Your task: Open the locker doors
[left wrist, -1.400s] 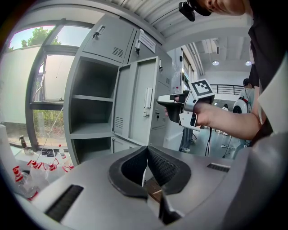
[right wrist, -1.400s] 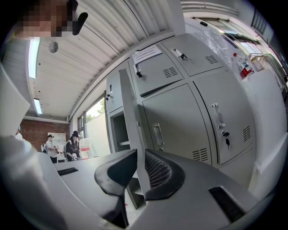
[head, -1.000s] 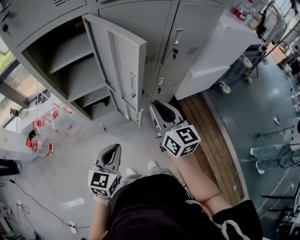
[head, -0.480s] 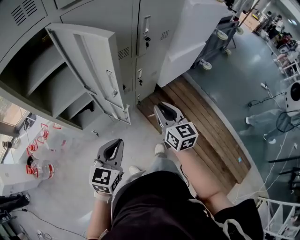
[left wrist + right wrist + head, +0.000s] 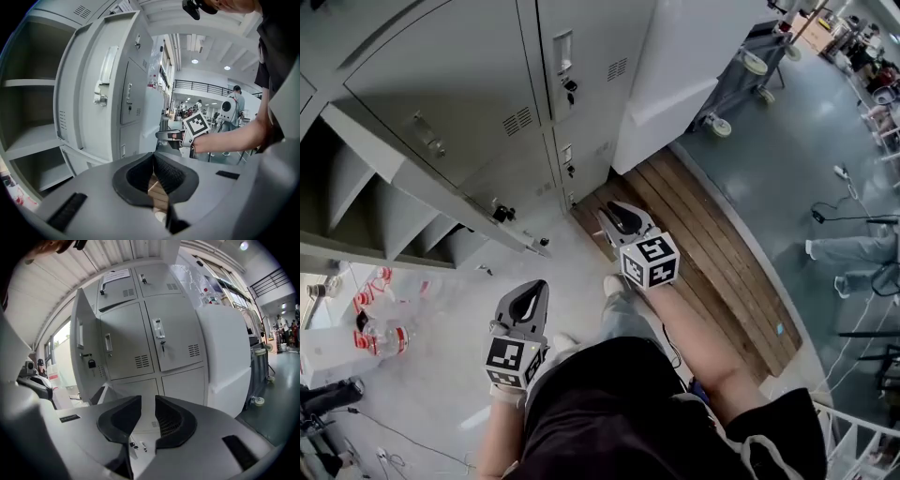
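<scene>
The grey locker bank (image 5: 469, 84) fills the top of the head view. One tall door (image 5: 441, 199) stands swung out, edge-on from above, with a padlock (image 5: 500, 213) hanging on it. It bares the shelves (image 5: 356, 202). In the left gripper view this door (image 5: 112, 93) shows its handle beside the shelves (image 5: 28, 117). The doors next to it (image 5: 126, 348) (image 5: 173, 338) are closed. My left gripper (image 5: 525, 302) is low, shut and empty. My right gripper (image 5: 619, 217) points at the lower closed lockers (image 5: 581, 159), apart from them. Its jaws are opening with nothing between them.
A white cabinet (image 5: 675, 66) stands right of the lockers, with a wheeled cart (image 5: 750, 56) behind it. A wooden platform (image 5: 722, 272) lies on the floor under my right arm. Bottles (image 5: 370, 333) and cables sit at the left. Someone's legs (image 5: 853, 258) are at the far right.
The head view has swung over the lockers, so the open door now shows edge-on instead of its inner face. The right gripper has shifted slightly toward the lockers. The left gripper stays low.
</scene>
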